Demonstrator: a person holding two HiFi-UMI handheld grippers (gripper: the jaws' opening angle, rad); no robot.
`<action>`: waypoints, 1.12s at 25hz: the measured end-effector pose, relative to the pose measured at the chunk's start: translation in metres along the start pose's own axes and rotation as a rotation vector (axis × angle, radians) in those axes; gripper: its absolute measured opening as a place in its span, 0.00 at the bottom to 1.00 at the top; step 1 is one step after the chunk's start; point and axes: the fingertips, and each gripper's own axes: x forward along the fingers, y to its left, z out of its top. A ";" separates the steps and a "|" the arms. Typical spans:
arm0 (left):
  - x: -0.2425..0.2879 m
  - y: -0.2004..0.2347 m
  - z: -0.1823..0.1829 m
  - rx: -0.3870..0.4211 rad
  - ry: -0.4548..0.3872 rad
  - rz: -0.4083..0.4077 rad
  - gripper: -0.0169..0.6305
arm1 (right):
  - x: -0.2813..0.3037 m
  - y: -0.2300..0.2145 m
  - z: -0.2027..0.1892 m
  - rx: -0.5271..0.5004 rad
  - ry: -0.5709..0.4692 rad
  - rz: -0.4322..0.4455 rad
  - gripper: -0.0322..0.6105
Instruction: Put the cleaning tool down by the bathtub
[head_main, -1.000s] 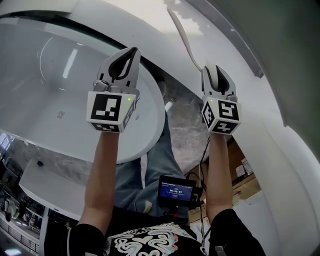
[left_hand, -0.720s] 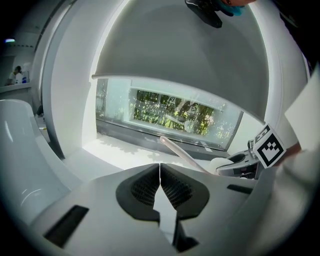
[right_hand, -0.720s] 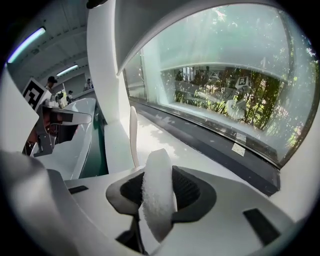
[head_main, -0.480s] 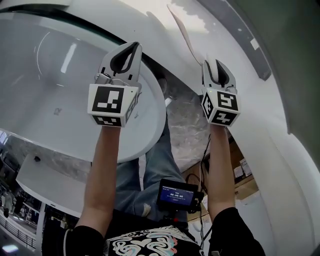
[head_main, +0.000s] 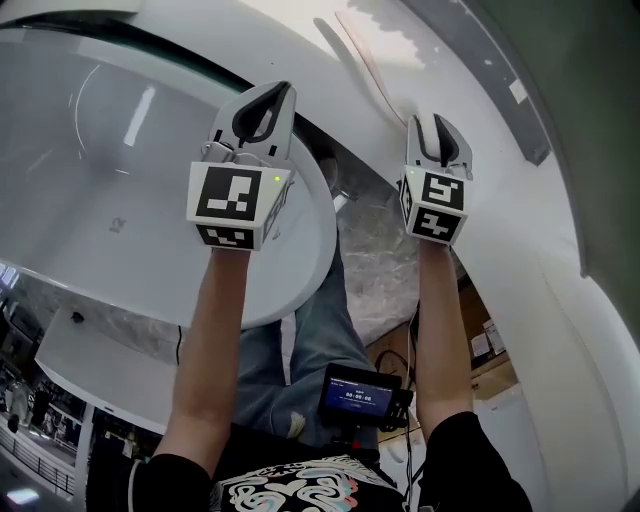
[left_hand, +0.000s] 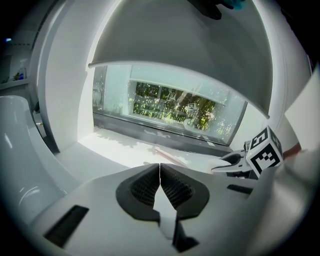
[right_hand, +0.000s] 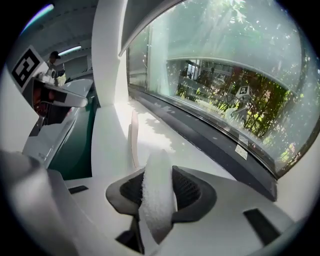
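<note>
The cleaning tool has a white fuzzy pad (right_hand: 157, 197) and a long thin pale handle (head_main: 368, 68). My right gripper (head_main: 437, 126) is shut on the pad, and the handle (right_hand: 134, 137) reaches forward over the white ledge (right_hand: 167, 137) under the window. My left gripper (head_main: 270, 96) hangs over the rim of the white bathtub (head_main: 90, 170), its jaws shut with nothing between them. In the left gripper view the left gripper (left_hand: 159, 168) points at the same ledge, with the right gripper (left_hand: 234, 163) off to its right.
A dark window frame (right_hand: 215, 137) and glass run along the ledge's far side. Below my arms are the person's jeans (head_main: 305, 340), a small screen (head_main: 358, 390), marbled floor (head_main: 378, 262) and cardboard boxes (head_main: 488, 345).
Both grippers have shifted slightly forward, and the left one has drifted right towards the tub's rim. The right gripper's hold on the pad is unchanged.
</note>
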 end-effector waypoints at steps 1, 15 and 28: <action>0.001 0.001 -0.001 -0.004 0.002 0.002 0.05 | 0.001 0.002 0.002 -0.019 0.005 -0.008 0.28; 0.007 0.008 -0.007 -0.020 0.008 0.004 0.05 | 0.023 0.010 0.008 -0.194 0.046 -0.143 0.28; 0.008 0.001 -0.003 0.079 0.026 -0.001 0.05 | 0.023 0.019 0.003 -0.279 0.047 -0.139 0.31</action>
